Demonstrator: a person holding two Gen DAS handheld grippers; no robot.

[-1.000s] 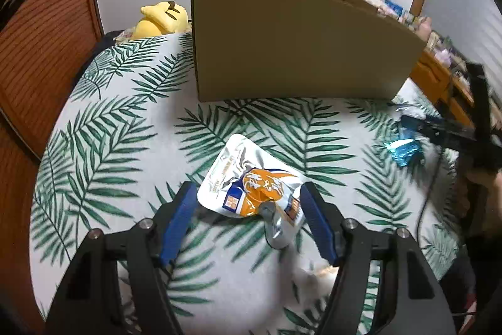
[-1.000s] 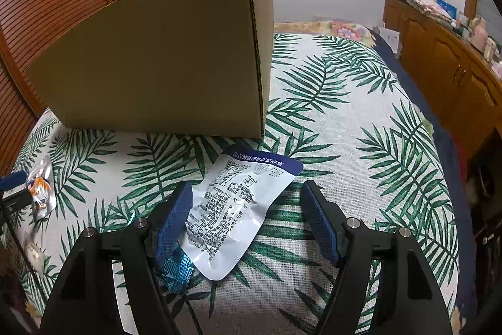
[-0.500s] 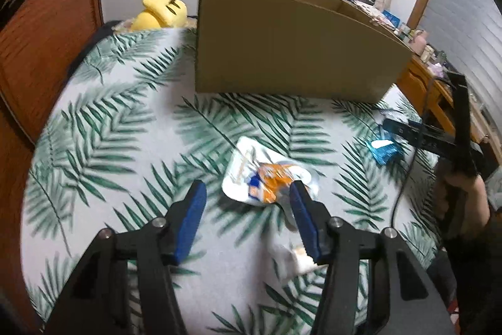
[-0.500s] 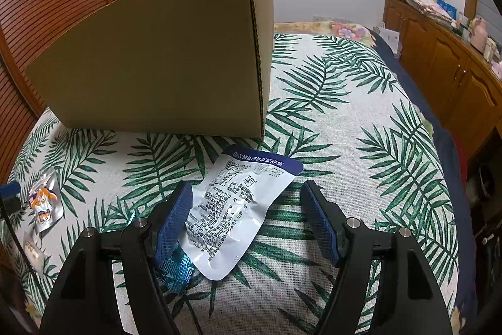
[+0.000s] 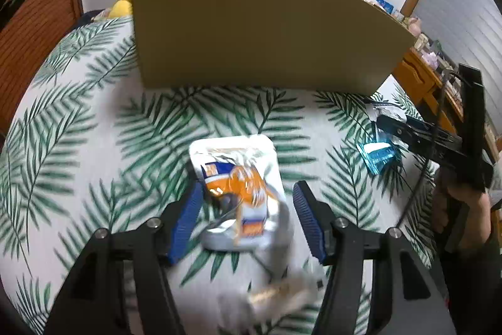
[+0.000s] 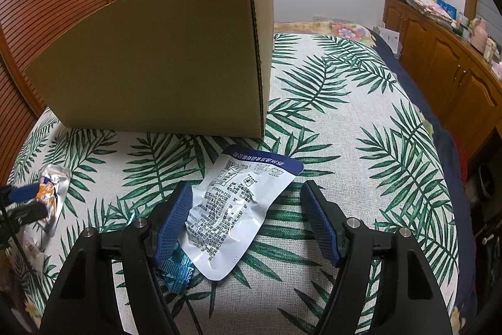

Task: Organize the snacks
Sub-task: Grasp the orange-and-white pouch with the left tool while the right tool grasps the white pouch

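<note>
A silver and orange snack pouch point(image 5: 240, 178) lies on the leaf-print cloth between the open fingers of my left gripper point(image 5: 248, 217); it also shows in the right wrist view point(image 6: 50, 193). A white pouch with a blue edge point(image 6: 238, 209) lies print-side up between the open fingers of my right gripper point(image 6: 248, 222). A small teal foil packet point(image 6: 175, 269) lies under the right gripper's left finger; it also shows in the left wrist view point(image 5: 378, 156). A tall cardboard box point(image 5: 251, 24) stands behind both pouches, and shows in the right wrist view point(image 6: 163, 62).
A blurred small pale packet point(image 5: 282, 294) lies near the left gripper's base. A yellow plush toy point(image 5: 122, 5) sits behind the box. Wooden cabinets point(image 6: 455, 77) with clutter line the right side. A slatted wooden door point(image 6: 37, 21) is at the left.
My left gripper has moved forward over the silver and orange pouch, which now lies between its fingers. The right gripper has not moved.
</note>
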